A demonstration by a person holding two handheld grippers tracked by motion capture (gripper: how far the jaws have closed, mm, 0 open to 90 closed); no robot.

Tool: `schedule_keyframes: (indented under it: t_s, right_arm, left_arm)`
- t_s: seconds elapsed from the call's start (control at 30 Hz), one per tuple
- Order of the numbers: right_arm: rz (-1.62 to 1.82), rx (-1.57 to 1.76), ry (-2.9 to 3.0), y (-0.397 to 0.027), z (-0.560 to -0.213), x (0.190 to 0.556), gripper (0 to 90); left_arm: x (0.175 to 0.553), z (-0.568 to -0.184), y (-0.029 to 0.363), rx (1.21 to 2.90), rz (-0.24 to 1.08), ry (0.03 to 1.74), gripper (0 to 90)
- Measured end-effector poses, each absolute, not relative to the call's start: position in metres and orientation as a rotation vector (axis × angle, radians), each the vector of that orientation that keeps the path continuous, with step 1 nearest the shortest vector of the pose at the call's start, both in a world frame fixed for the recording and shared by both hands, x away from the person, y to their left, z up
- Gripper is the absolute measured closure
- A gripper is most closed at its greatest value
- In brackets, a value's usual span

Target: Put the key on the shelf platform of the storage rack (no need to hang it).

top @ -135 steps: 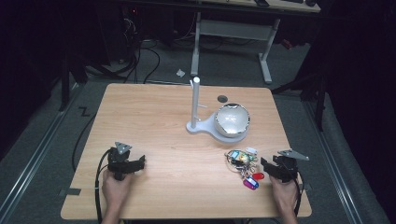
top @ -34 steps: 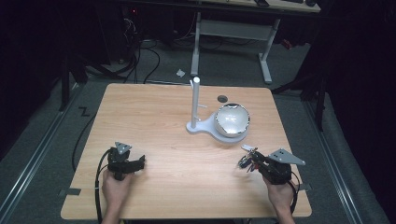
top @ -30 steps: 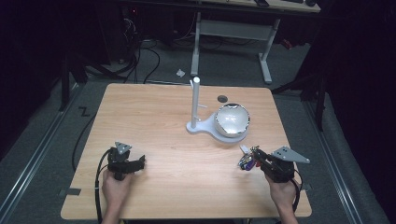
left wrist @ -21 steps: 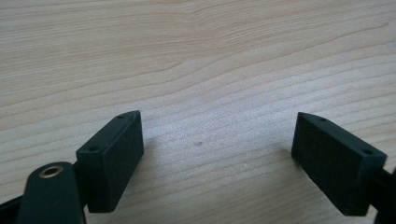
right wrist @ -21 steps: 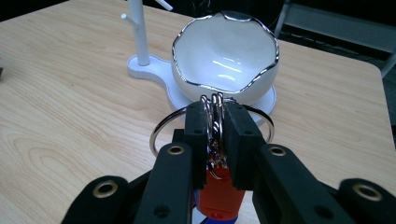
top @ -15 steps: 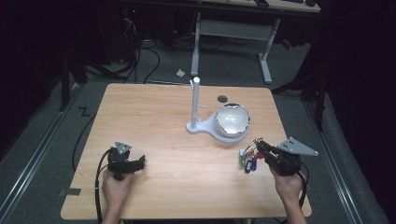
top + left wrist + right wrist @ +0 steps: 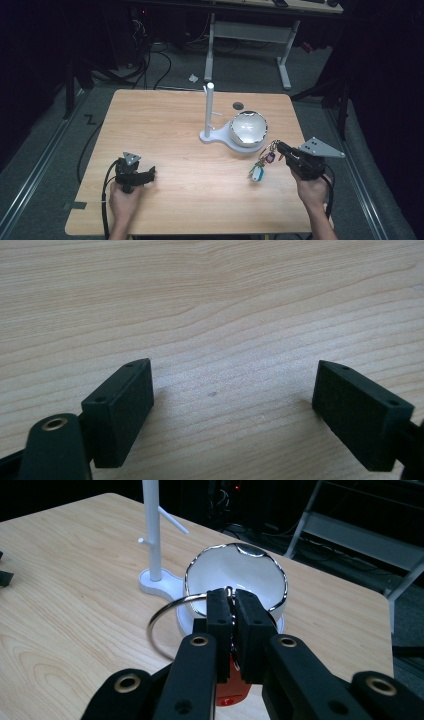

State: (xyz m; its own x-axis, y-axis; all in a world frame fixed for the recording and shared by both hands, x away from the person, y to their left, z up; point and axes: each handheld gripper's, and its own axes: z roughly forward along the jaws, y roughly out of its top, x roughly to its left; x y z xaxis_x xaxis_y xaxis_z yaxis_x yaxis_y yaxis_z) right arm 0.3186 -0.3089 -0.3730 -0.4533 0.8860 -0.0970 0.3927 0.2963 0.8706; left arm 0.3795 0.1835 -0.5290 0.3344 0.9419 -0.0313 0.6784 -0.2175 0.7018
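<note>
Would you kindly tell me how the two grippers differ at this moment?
The left gripper has its jaws wide apart with nothing between them and sits low over the table. The right gripper is clamped on a key ring, holding the bunch of keys off the wood. Both are black and hand-held.

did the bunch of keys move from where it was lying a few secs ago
Yes. The bunch of keys has left the table; it hangs from the right tongs, shut on its ring, closer to the white bowl than before.
</note>
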Motion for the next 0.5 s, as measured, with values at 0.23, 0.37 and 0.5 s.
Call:
schedule_keyframes:
  t_s: [0.23,0.37,0.5]
  right_arm:
    - [1.125,1.104,1.964,-0.309,-0.355,0.325,86.5]
    - [1.132,1.078,1.958,-0.308,-0.343,0.329,86.4]
    - [1.135,1.051,1.958,-0.305,-0.332,0.335,86.5]
  left_arm:
    - [0.379,-0.529,0.184,1.979,0.544,1.417,17.1]
    - [0.379,-0.529,0.183,1.978,0.544,1.417,17.1]
    - [0.379,-0.529,0.184,1.978,0.544,1.417,17.1]
